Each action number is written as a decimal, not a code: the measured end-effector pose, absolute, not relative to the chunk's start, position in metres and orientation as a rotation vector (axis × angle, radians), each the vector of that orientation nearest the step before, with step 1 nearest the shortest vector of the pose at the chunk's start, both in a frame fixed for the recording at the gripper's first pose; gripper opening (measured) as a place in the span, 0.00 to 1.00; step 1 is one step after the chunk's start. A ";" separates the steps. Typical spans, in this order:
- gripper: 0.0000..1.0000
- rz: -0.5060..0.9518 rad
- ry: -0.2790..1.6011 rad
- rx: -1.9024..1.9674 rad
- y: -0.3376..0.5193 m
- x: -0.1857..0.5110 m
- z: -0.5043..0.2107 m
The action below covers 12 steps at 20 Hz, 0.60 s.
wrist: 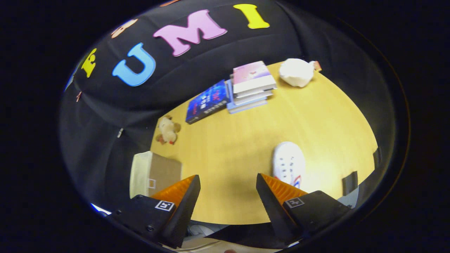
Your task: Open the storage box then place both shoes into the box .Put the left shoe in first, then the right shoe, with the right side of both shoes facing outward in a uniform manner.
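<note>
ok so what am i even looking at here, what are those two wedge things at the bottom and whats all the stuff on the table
The two wedges are the fingers of a handheld gripper, a two-finger clamp that a person carries. The camera rides on that gripper and looks forward along the fingers, and its fisheye lens bends the picture into a round shape.

The fingers stand wide apart and hold nothing; bare table shows between them.

Ahead is a yellow wooden table. A white shoe lies just ahead of the right finger. Beside the left finger stands a storage box, beige with a pale side. Beyond the fingers, at the far edge, lie a dark blue book, a stack of books, a white bag-like bundle and a small plush toy. The black cloth behind is the booth's wall.
</note>
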<state>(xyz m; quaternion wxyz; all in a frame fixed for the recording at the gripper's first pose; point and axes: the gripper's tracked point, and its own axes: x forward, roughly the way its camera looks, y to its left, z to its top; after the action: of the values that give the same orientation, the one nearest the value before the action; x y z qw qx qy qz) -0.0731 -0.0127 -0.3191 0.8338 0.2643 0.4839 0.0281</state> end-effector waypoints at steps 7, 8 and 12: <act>0.97 -0.061 1.207 0.618 -0.076 -0.106 -0.416; 0.97 -0.065 1.232 0.620 -0.077 -0.107 -0.427; 0.90 -0.049 1.307 0.640 -0.071 -0.107 -0.461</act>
<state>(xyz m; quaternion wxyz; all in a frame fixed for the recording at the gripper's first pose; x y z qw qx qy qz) -0.1072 -0.0713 -0.4605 0.7466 0.2923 0.5972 -0.0224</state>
